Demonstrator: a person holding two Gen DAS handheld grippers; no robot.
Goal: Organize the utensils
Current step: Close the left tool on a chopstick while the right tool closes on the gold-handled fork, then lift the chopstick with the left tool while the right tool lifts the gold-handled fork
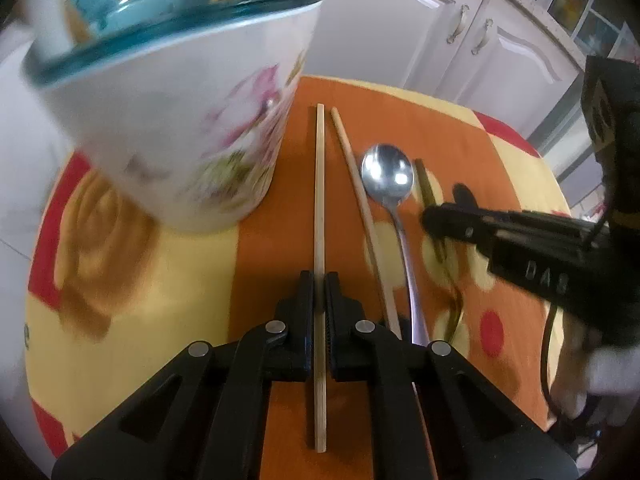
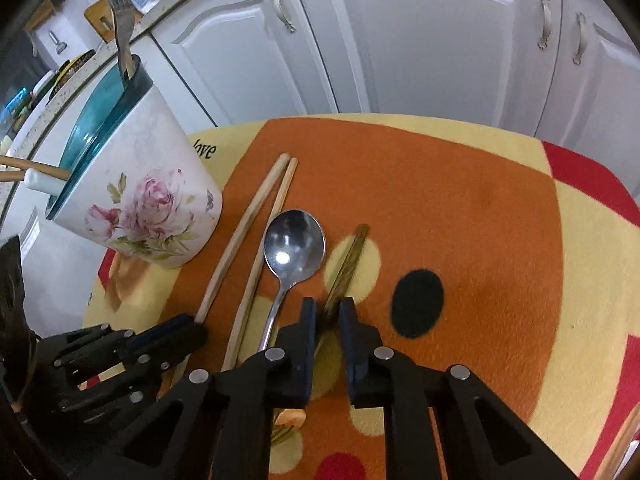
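Observation:
My left gripper (image 1: 319,292) is shut on a pale wooden chopstick (image 1: 319,200) lying on the cloth; in the right wrist view that gripper (image 2: 192,326) sits at the chopstick's (image 2: 240,236) near end. A second chopstick (image 1: 356,188) (image 2: 268,240) and a steel spoon (image 1: 387,178) (image 2: 294,248) lie just to its right. My right gripper (image 2: 328,312) (image 1: 434,216) is shut on a flat dark-gold utensil handle (image 2: 350,260) (image 1: 424,178) right of the spoon. A floral white holder with a teal rim (image 1: 180,128) (image 2: 152,208) stands at the left, with a fork (image 2: 120,20) and wooden handles in it.
An orange, yellow and red patterned cloth (image 2: 460,220) covers the small table, with a black spot (image 2: 418,302) right of my right gripper. White cabinet doors (image 2: 420,48) stand close behind the table. A gloved hand (image 1: 608,368) shows behind the right gripper.

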